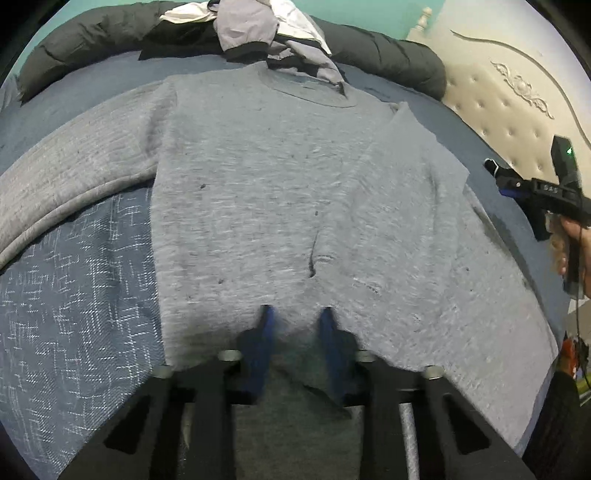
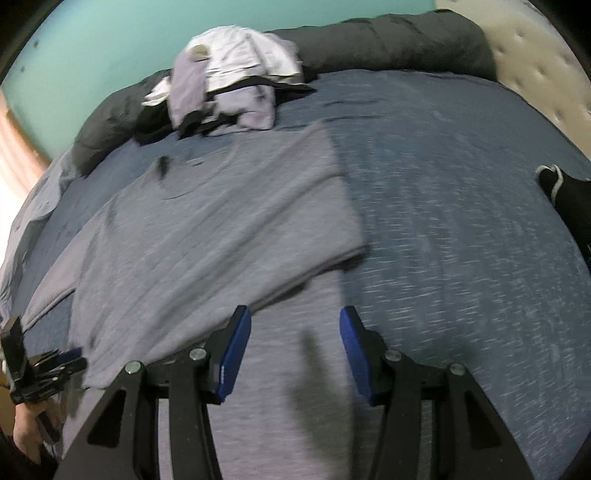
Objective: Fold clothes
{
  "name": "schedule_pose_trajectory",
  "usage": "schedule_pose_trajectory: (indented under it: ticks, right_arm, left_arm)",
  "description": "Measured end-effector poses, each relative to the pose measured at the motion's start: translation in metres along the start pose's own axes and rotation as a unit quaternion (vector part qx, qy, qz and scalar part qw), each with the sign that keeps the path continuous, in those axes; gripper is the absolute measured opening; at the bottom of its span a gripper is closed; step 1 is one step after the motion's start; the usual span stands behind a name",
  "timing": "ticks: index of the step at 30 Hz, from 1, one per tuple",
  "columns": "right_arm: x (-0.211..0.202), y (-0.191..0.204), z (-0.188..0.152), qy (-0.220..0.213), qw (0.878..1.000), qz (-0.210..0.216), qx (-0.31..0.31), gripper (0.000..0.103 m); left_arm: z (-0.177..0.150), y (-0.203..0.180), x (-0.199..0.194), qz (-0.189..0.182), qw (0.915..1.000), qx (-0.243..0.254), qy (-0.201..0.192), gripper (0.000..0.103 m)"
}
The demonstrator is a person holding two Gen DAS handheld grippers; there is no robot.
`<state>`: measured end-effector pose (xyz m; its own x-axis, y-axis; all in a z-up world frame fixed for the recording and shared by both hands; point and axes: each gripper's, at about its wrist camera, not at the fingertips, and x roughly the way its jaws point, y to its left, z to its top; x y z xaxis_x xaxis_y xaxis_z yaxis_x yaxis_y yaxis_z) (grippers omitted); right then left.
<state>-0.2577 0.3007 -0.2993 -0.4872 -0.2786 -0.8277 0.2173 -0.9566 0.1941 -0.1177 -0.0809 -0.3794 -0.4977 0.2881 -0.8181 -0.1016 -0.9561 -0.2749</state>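
**On the bed: sweater half folded, hem being gripped**

On the bed point(image 1: 85, 302), a grey sweater point(image 1: 266, 192) lay flat, neck toward the far side where a pile of clothes point(image 1: 255, 33) sat against a dark duvet point(image 1: 388, 51). Its right side was already folded in over the body, the sleeve lying along it; the left sleeve point(image 1: 70, 177) was spread out to the left, not yet folded. By my reading, one side fold was done, with the other side and the final fold upward left.

The left gripper point(image 1: 295, 314) stood at the near hem, its blue fingers dug into the cloth with a fold bunched between them, so it looked closed on the sweater. The right gripper point(image 2: 295, 325) hung half open over the bed's near right part, just beside the folded edge, holding nothing. The other garments in the pile looked unfolded.
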Motion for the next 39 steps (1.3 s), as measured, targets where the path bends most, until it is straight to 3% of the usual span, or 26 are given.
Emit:
schedule_pose_trajectory:
  ticks: [5,14,21,31,33,37,39]
  right_arm:
    - [0.023,-0.014,0.0,0.031,0.998,-0.052,-0.027,0.051]
    - [0.046,-0.025,0.009,0.018,0.998,-0.051,-0.027,0.051]
    - [0.068,-0.019,0.017,0.026,0.995,-0.066,-0.063,0.052]
    - [0.084,-0.032,0.04,-0.016,0.996,-0.065,-0.053,0.051]
    - [0.086,-0.033,0.044,-0.026,0.996,-0.069,-0.06,0.039]
    - [0.086,-0.038,0.047,-0.036,0.993,-0.099,-0.062,0.006]
    - [0.084,-0.046,0.049,-0.043,0.992,-0.102,-0.054,0.004]
  left_arm:
    - [-0.002,-0.002,-0.005,0.007,0.9999,0.006,-0.01,0.003]
    - [0.011,0.016,-0.048,0.009,0.9972,-0.023,-0.071,0.003]
    - [0.006,0.039,-0.042,0.008,0.9976,-0.049,-0.049,0.003]
    - [0.002,0.046,-0.03,-0.007,0.9971,-0.064,-0.041,0.003]
    - [0.002,0.047,-0.029,-0.006,0.9973,-0.062,-0.038,0.003]
    - [0.004,0.046,-0.025,-0.002,0.9976,-0.06,-0.035,0.003]
    - [0.004,0.047,-0.024,-0.001,0.9976,-0.061,-0.033,0.003]
